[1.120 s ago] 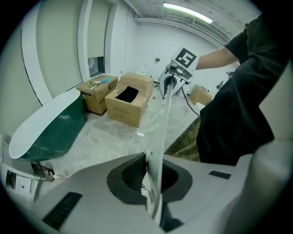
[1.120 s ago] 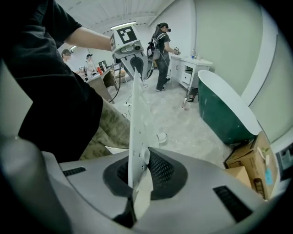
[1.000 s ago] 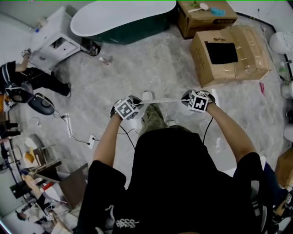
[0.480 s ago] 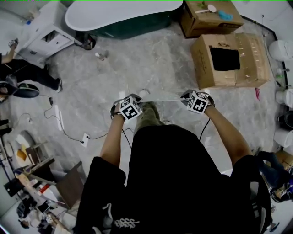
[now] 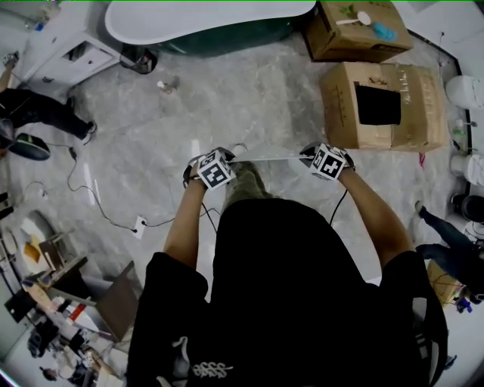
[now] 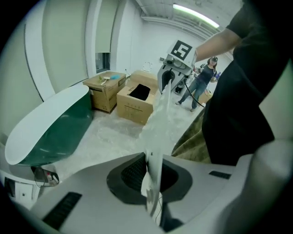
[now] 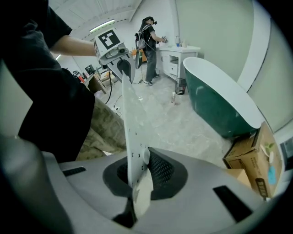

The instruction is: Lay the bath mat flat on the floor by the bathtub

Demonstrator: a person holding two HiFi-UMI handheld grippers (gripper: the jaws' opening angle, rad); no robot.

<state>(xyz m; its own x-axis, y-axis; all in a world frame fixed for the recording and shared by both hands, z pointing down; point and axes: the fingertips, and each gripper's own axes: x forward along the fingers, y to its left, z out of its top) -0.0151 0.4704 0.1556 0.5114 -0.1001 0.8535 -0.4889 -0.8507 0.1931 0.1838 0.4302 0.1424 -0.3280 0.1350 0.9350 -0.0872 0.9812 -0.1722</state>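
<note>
The bath mat point(image 5: 268, 159) is a thin, pale, see-through sheet stretched taut between my two grippers at waist height, and I see it edge-on in the head view. My left gripper point(image 5: 229, 162) is shut on its left end and my right gripper point(image 5: 308, 157) on its right end. In the left gripper view the mat point(image 6: 158, 119) runs from the closed jaws up to the other gripper. The right gripper view shows the mat point(image 7: 135, 123) the same way. The green bathtub point(image 5: 204, 19) with its white rim stands far ahead on the marble floor.
Two cardboard boxes point(image 5: 382, 106) point(image 5: 355, 30) stand at the right near the tub. At the left are a white cabinet point(image 5: 64, 60), a person point(image 5: 38, 113), and cables with a power strip point(image 5: 138, 227). A small bottle point(image 5: 165, 87) lies on the floor. Another person point(image 5: 446, 249) is at the right.
Both grippers keep the mat stretched between them and have hardly moved. The head view has shifted a little. The person at the left has moved away, and another person has come into view at the right.
</note>
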